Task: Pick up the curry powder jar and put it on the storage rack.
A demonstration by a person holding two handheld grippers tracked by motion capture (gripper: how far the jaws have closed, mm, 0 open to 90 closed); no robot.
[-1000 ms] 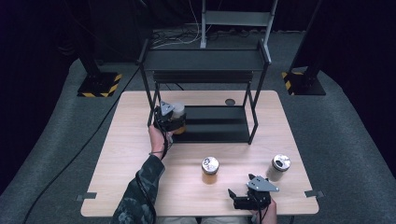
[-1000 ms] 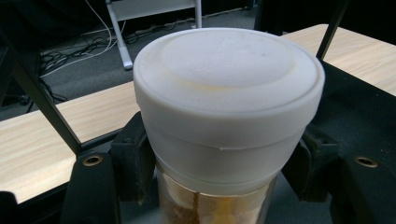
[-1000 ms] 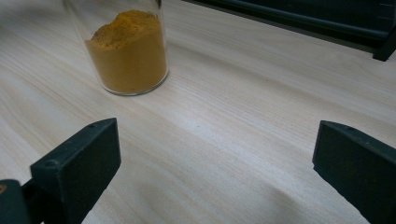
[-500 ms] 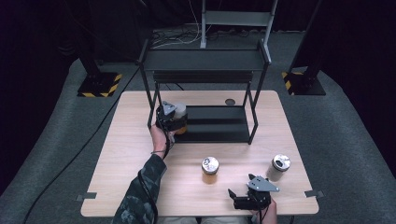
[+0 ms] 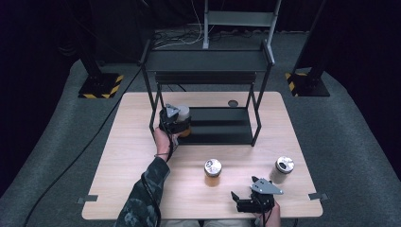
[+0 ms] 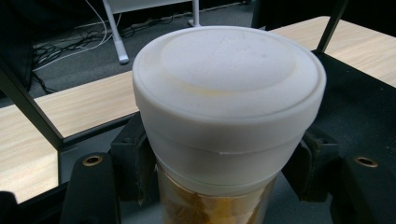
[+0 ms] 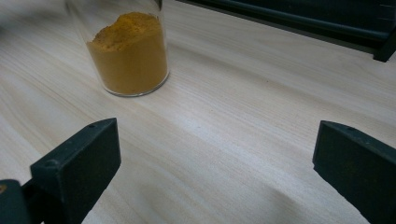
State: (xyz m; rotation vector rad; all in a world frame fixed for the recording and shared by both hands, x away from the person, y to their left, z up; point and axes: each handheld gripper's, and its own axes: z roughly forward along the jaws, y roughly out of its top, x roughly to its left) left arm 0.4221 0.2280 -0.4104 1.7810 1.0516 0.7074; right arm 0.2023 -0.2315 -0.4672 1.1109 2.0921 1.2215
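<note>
A glass jar with a white lid [image 6: 229, 93] and orange-yellow contents sits between the jaws of my left gripper [image 6: 224, 163], whose pads [image 6: 135, 163] press its sides just under the lid. In the high view this gripper [image 5: 176, 124] holds the jar [image 5: 183, 112] upright at the left end of the black rack's lower shelf [image 5: 222, 125]. Near the table's front edge, my right gripper [image 5: 236, 202] stands open with nothing between its jaws. Its own view [image 7: 210, 158] looks at bare wood, with a jar of orange powder [image 7: 128, 51] a short way ahead.
The orange-powder jar [image 5: 213, 172] with a silver lid stands front centre on the wooden table [image 5: 132, 165]. A second silver-lidded jar [image 5: 283, 169] stands front right. The black two-level rack [image 5: 208, 61] occupies the back; a small dark disc [image 5: 232, 103] lies behind it.
</note>
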